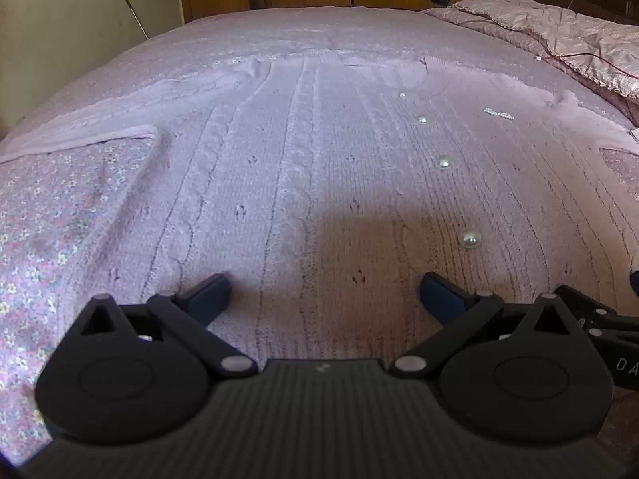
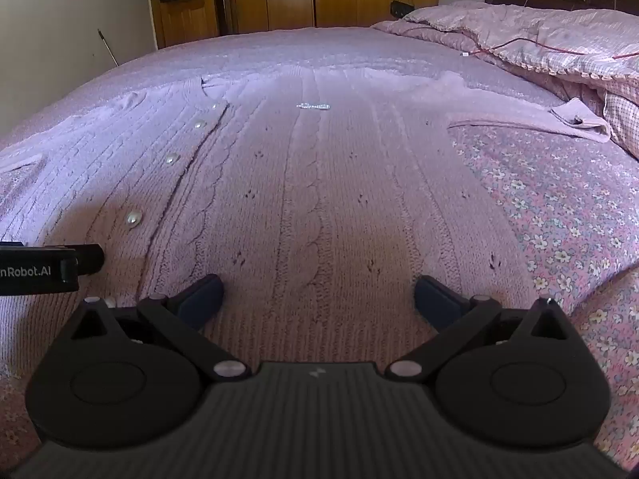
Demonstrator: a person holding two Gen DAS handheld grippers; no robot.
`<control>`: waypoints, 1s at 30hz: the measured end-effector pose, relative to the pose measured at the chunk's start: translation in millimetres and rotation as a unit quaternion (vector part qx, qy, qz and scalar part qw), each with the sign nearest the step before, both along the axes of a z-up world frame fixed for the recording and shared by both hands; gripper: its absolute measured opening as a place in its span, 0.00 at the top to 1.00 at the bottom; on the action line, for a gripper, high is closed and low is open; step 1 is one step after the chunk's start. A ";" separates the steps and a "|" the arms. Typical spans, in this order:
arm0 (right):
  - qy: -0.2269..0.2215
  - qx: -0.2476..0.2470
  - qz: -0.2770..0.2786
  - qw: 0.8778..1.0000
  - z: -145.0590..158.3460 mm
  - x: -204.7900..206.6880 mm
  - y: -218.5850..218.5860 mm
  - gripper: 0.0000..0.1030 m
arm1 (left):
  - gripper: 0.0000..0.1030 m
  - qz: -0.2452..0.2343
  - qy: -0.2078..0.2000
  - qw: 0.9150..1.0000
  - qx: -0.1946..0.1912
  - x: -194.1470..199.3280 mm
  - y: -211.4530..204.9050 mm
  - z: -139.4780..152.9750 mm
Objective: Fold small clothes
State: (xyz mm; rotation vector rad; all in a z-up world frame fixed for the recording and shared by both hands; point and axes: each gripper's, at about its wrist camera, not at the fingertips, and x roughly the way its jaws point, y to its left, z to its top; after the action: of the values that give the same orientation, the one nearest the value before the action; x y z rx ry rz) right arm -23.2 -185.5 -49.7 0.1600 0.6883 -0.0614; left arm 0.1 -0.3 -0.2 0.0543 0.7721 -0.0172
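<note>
Left gripper (image 1: 323, 291): jaws spread wide, nothing between them, low over the near hem of the cardigan (image 1: 303, 183). Right gripper (image 2: 317, 293): likewise wide open and empty, low over the same hem, close beside the left one, whose body pokes into the right wrist view at the left edge.

Straight ahead of both: the lilac cable-knit cardigan, laid flat and face up on the bed (image 2: 559, 231), long axis running from the near edge toward the far edge, collar farthest away. Button placket with 4 pearl buttons (image 1: 469, 238) visible between the 2 grippers, right of the left gripper's line, left of the right gripper's line. 1 sleeve (image 1: 80, 135) spread toward the bed's left edge, nearer the left gripper; the other sleeve (image 2: 531, 117) reaching toward the right edge, cuff up against the heaped quilt (image 2: 539, 40), nearer the right gripper.

Both tools pointing along the garment's length, tilted slightly downward, level left to right. Likely next: a close on the hem at 2 points, or a swing outward to a sleeve each.
</note>
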 end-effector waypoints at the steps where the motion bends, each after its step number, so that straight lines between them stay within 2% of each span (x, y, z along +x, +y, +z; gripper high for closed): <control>1: 0.000 -0.004 0.000 1.000 -1.0 -1.0 -0.7 0.00 | 0.00 0.000 -0.002 1.000 0.000 -0.3 -0.3 -0.2; 30: -0.011 -0.008 0.001 1.000 -2.9 -4.7 -0.8 0.00 | 0.00 -0.001 -0.013 1.000 0.001 0.2 1.3 0.2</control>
State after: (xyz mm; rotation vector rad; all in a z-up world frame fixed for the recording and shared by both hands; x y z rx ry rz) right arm -27.9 -186.3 -52.6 0.1438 0.6659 -0.0633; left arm 0.3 1.0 0.0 0.0576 0.7467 -0.0173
